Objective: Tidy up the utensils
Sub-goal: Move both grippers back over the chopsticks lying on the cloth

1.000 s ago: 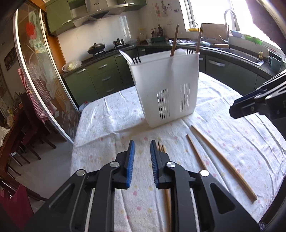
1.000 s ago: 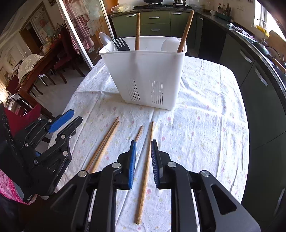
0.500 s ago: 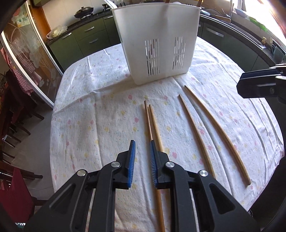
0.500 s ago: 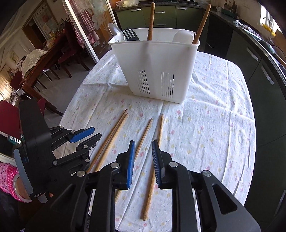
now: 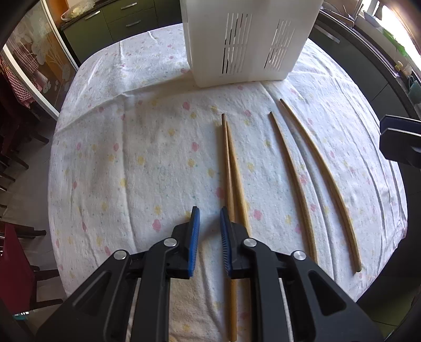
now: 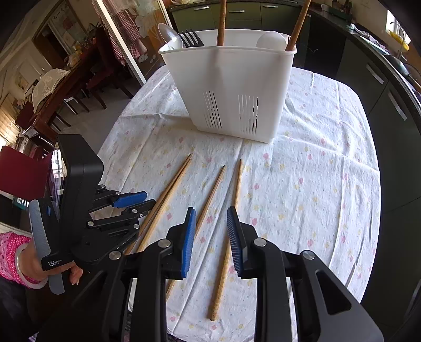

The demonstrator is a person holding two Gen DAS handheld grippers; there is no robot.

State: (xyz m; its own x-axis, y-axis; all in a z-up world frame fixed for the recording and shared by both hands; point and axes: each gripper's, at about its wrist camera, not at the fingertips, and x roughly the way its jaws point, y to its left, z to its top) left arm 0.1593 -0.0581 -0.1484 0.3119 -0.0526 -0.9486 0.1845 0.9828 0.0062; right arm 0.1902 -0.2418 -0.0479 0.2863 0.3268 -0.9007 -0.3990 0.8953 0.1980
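Since the earlier frame the left tongs [image 5: 209, 218] have been lowered and tipped toward the desk [image 5: 118, 157], so that the caddy [image 5: 250, 42] is now cut off at the top of the left view. The right tongs [image 6: 210, 221] have kept their place, but their jaws are opening, with only cloth seen between them.

Four chopsticks lie loose on the flowered cloth in front of the caddy. A touching pair [image 5: 231, 168] is nearest the left tongs, and two single sticks [image 5: 292, 171] [image 5: 321, 165] lie apart further to the right. The left tongs are held with a narrow gap and nothing is pinched; the pair lies just beside the right finger and passes under it, not between the pads. In the right view one single stick [image 6: 210, 194] runs under the left blue finger and the other [image 6: 229, 236] under the right one.

The white caddy stands upright behind the sticks and already holds a spoon [image 6: 172, 36], a fork [image 6: 192, 38], a white ladle [image 6: 272, 40] and two wooden handles [image 6: 222, 21].

Some risks can be judged. If the left tongs are closed as they stand, the pair may be missed or pushed aside. Only one stick of the pair may be caught, and the other may be rolled away. The cloth could be pinched together with a stick and dragged.

On the left gripper body a small label [image 6: 55, 262] is read as "Data Acquisition System". No other writing can be read.
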